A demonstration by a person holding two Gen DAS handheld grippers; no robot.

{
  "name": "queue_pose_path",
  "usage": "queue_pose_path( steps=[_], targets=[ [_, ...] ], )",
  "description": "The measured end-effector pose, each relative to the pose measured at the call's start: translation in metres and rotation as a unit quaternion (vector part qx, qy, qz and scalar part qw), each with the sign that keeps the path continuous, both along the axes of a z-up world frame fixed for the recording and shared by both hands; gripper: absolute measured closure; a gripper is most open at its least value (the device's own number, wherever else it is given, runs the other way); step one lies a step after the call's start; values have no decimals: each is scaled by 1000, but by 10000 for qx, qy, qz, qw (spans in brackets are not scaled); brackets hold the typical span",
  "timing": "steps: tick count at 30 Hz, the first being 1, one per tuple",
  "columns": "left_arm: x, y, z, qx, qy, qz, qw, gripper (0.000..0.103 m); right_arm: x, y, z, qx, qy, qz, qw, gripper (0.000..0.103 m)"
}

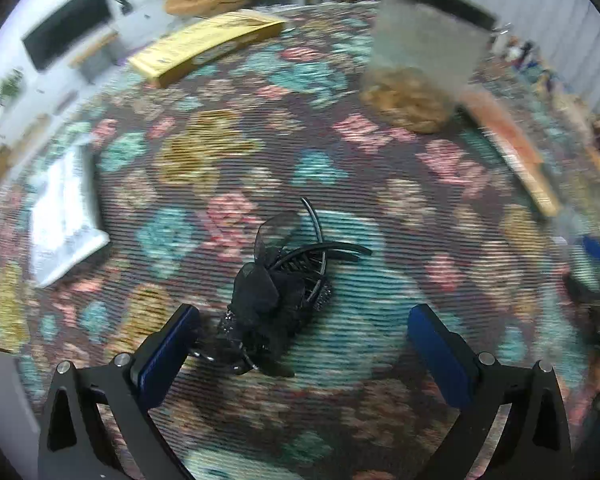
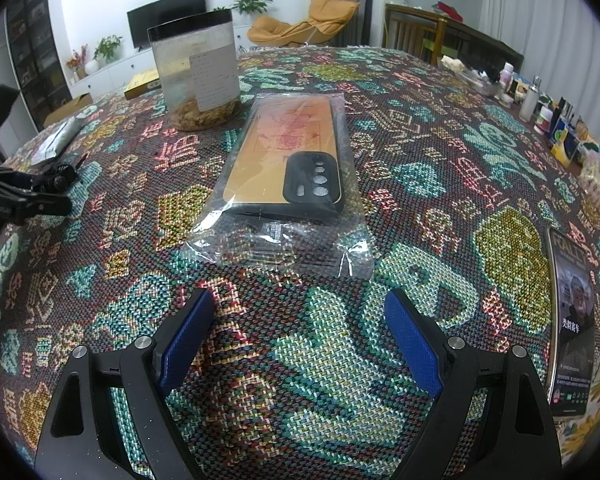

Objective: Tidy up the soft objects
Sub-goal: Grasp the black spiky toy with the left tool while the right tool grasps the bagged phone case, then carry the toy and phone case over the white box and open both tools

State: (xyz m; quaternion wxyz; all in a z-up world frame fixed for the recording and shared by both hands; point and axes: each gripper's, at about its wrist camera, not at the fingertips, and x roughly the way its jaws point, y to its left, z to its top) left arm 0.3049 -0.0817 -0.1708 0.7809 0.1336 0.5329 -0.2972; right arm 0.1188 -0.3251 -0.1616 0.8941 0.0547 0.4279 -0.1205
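A black hair clip with a mesh bow (image 1: pixel 278 292) lies on the patterned tablecloth (image 1: pixel 380 280), just ahead of my left gripper (image 1: pixel 304 330) and nearer its left finger. That gripper is open and holds nothing. In the right wrist view an orange phone case in a clear plastic bag (image 2: pixel 288 172) lies flat on the tablecloth (image 2: pixel 320 360). My right gripper (image 2: pixel 300 314) stands open a short way in front of the bag's near edge, with nothing between its fingers. The left gripper's body (image 2: pixel 16 192) shows at the far left there, beside the clip (image 2: pixel 62 174).
A tall clear jar with brown pieces (image 2: pixel 198 68) stands behind the phone case. A yellow flat box (image 1: pixel 208 46) lies at the far edge, a silver packet (image 1: pixel 66 216) at left. A printed card (image 2: pixel 572 320) lies at right. Bottles and small items (image 2: pixel 540 108) crowd the right rim.
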Motion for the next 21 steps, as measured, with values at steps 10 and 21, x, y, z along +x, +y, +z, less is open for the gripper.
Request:
queue_pose_path(
  steps=[10, 21],
  targets=[
    [-14, -15, 0, 450, -343, 116, 9983, 21, 8, -43, 50, 1075, -588, -350, 9919, 14],
    [-14, 11, 8, -403, -301, 1103, 9926, 56, 154, -23, 2, 559, 1599, 151, 9854, 6]
  ],
)
